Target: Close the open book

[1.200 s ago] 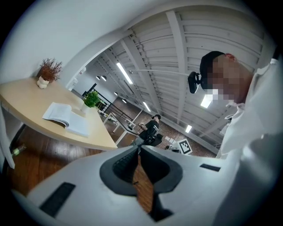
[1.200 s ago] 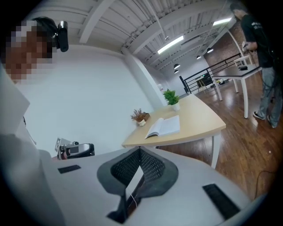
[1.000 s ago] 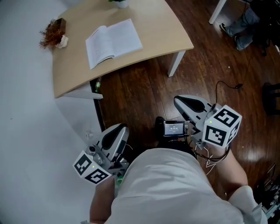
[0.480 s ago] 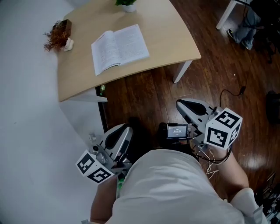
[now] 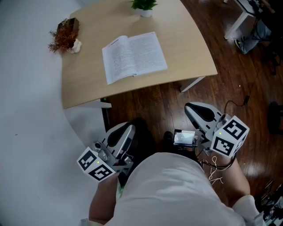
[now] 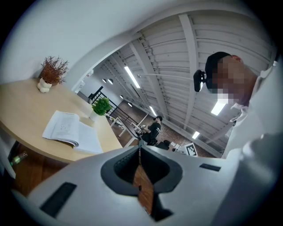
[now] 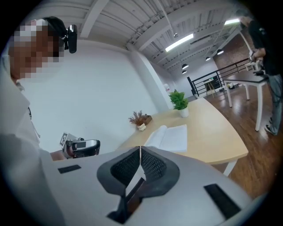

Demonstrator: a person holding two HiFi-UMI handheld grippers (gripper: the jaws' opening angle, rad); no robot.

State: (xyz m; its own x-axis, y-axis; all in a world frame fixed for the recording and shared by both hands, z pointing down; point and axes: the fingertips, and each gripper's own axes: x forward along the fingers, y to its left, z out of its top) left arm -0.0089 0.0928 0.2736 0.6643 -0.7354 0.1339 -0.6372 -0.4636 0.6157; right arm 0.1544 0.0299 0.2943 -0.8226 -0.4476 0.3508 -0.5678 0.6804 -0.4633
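Pale wood table (image 5: 82, 84) is standing at the far side, well apart from both grippers. A dried plant (image 5: 65, 34) is sitting at its far left corner, out of the way of any work. The left gripper (image 5: 124, 129) is hanging low by the person's body, jaws pressed together on nothing, probably because no reach has begun. The book (image 5: 134, 56) is lying open and flat around the table's middle, pages up, towards the near edge, where a gripper could slip under a cover. A potted plant (image 5: 144, 6) is standing beyond it. The right gripper (image 5: 194, 109) is likewise pointing tableward, jaws pressed together and empty.
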